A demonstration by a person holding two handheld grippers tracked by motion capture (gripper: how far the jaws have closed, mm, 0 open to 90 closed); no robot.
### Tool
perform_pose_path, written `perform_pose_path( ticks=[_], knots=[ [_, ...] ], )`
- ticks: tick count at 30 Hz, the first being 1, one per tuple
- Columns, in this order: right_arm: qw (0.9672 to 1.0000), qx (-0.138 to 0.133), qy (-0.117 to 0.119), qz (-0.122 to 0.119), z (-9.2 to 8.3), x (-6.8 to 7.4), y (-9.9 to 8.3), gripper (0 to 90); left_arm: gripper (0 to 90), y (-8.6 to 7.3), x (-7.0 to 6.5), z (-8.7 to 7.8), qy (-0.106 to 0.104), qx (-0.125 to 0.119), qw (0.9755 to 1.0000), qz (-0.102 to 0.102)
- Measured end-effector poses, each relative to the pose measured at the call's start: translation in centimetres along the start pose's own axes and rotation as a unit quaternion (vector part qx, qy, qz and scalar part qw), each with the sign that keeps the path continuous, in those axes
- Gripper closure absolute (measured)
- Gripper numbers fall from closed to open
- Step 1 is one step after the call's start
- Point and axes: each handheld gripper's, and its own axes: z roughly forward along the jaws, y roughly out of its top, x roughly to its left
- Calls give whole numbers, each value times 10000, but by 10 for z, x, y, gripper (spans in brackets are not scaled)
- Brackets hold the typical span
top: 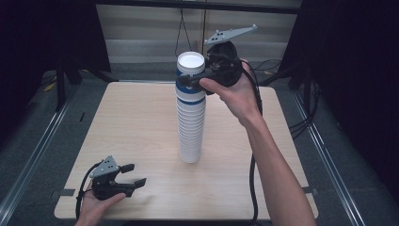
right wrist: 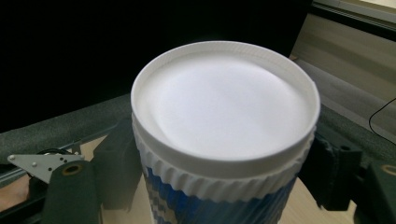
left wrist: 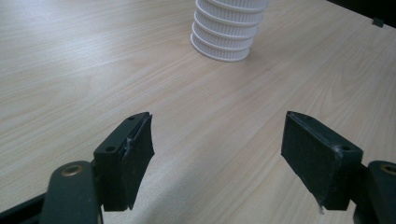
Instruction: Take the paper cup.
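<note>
A tall stack of white ribbed cups [top: 191, 127] stands upright in the middle of the wooden table [top: 131, 122]. The top cup [top: 190, 63] sits upside down with its white base up and carries a blue pattern [right wrist: 187, 205]. My right gripper [top: 188, 82] comes in level from the right, its jaws closed on both sides of that top cup [right wrist: 224, 107] just under the rim. My left gripper [top: 133, 175] rests low near the table's front left corner, pointing right. Its jaws stand apart with nothing between them [left wrist: 217, 154], and the stack's foot [left wrist: 226, 35] is well ahead of it.
Metal rails [top: 42, 136] run along both sides of the table, and black cables [top: 306, 117] lie on the floor at the right. Bare wood surrounds the stack. The right forearm [top: 277, 169] crosses the table's right half.
</note>
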Motion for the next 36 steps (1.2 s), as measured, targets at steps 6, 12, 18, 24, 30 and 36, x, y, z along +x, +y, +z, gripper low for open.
perform_pose_path(
  ticks=[6,12,18,24,30,36],
  knots=[
    [9998,-196,15,19,-3,1,0,245,249,0,0,0,-5,3,10000,7],
    [9993,-379,5,59,-5,1,0,246,249,0,0,0,-4,5,10000,2],
    [9989,-469,-2,67,-8,1,3,247,249,0,0,0,2,4,10000,2],
    [9983,-575,-8,69,-11,3,7,247,249,0,0,-1,2,-1,10000,-4],
    [9970,-761,13,107,-15,2,8,248,249,0,1,0,3,5,10000,3],
    [9963,-854,9,98,-16,3,8,248,249,0,1,0,0,11,10000,2]
  ],
)
